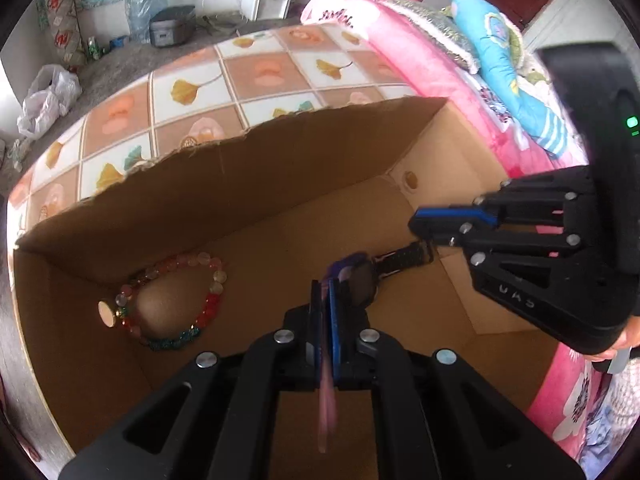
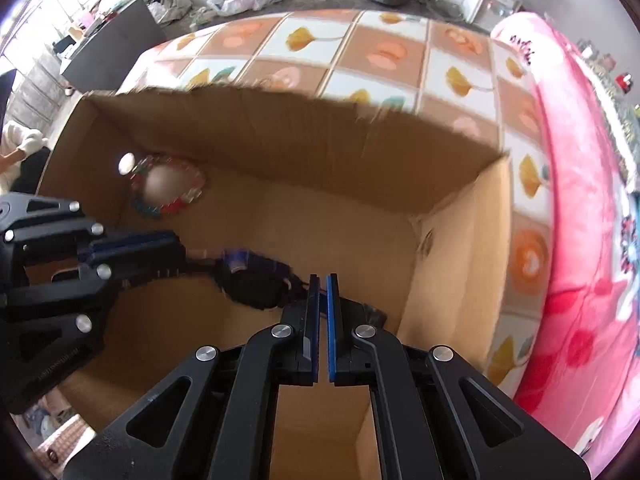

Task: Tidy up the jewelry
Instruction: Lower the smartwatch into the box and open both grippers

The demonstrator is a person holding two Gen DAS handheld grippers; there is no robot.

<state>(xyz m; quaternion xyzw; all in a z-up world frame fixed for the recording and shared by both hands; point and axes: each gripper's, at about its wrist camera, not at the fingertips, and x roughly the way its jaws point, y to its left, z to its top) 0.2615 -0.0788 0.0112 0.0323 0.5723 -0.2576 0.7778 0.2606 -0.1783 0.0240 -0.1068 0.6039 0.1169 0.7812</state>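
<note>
Left wrist: both grippers' fingers (image 1: 326, 300) clamp a watch (image 1: 362, 282), seemingly clear of box (image 1: 240, 184) walls.

watch (image 1: 362, 282) in left wrist view: dial half hidden behind left claw (image 1: 325, 292), pink strap end smeared by blur. right wrist view: watch (image 2: 256, 284) blurred, strap end hidden between right claw (image 2: 323, 284) pads. bead bracelet (image 2: 168, 188) smeared (beads indistinct). cardboard box (image 2: 452, 240) near wall cut off by frame bottom. person's hand (image 1: 624, 338) mostly behind claw body.
</note>
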